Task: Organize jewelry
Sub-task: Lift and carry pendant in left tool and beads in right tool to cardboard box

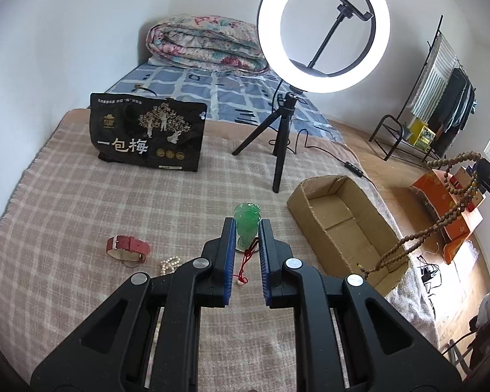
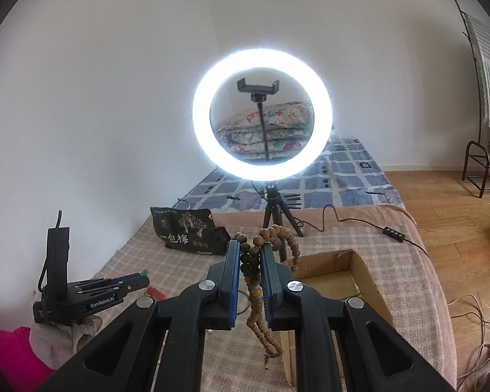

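Observation:
My left gripper [image 1: 247, 228] is shut on a green jade pendant [image 1: 247, 223] with a red cord [image 1: 245, 266], just above the checked blanket. It also shows in the right wrist view [image 2: 140, 277], low at the left. My right gripper [image 2: 250, 254] is shut on a long brown wooden bead necklace [image 2: 256, 303], held high; its strand [image 1: 441, 215] hangs down over the open cardboard box [image 1: 343, 225], which also shows under my right gripper [image 2: 336, 274]. A red watch strap [image 1: 127, 248] and a small pearl bracelet [image 1: 170, 266] lie on the blanket left of my left gripper.
A ring light on a black tripod [image 1: 284, 134] stands on the bed behind the box, its cable [image 1: 349, 163] trailing right. A black snack bag [image 1: 148, 132] stands at the back left. A folded quilt [image 1: 205, 44] lies by the wall. An orange box [image 1: 450, 205] sits on the floor.

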Demonstrator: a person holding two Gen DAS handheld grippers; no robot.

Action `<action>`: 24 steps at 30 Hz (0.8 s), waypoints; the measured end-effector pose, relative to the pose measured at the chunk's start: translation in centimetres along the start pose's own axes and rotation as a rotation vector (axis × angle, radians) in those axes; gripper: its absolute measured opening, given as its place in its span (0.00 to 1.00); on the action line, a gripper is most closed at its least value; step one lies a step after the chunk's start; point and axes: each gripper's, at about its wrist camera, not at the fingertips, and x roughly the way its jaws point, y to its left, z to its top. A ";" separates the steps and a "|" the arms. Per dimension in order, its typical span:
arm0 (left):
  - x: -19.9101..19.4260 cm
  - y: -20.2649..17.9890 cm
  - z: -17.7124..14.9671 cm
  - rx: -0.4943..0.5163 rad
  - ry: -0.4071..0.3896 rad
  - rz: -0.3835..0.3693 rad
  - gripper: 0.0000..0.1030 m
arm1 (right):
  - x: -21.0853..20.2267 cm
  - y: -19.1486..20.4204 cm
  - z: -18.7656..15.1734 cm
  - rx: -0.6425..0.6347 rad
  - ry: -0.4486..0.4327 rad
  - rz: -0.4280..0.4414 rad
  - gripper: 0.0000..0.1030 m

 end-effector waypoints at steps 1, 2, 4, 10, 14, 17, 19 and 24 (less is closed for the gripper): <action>0.1 -0.4 0.1 0.004 0.003 -0.011 0.12 | -0.5 -0.5 0.2 0.007 -0.012 -0.011 0.10; 0.3 -0.9 0.2 0.010 0.006 -0.019 0.12 | -0.9 -1.1 0.4 0.014 -0.021 -0.022 0.10; 0.7 -1.8 0.4 0.028 0.007 -0.027 0.12 | -1.5 -2.2 0.7 0.025 -0.031 -0.047 0.10; 2.4 -5.1 1.2 0.090 0.027 -0.067 0.12 | -1.4 -5.2 0.0 0.049 0.002 -0.102 0.10; 3.8 -7.4 2.0 0.137 0.037 -0.085 0.12 | -0.5 -6.6 -1.1 0.062 0.047 -0.133 0.10; 4.8 -9.0 2.9 0.147 0.045 -0.108 0.12 | 0.5 -7.6 -2.0 0.078 0.086 -0.149 0.10; 5.2 -10.0 3.6 0.144 0.043 -0.127 0.12 | 1.2 -8.1 -2.6 0.082 0.115 -0.159 0.10; 6.8 -12.7 5.0 0.183 0.043 -0.158 0.12 | 2.8 -9.0 -4.0 0.099 0.179 -0.174 0.10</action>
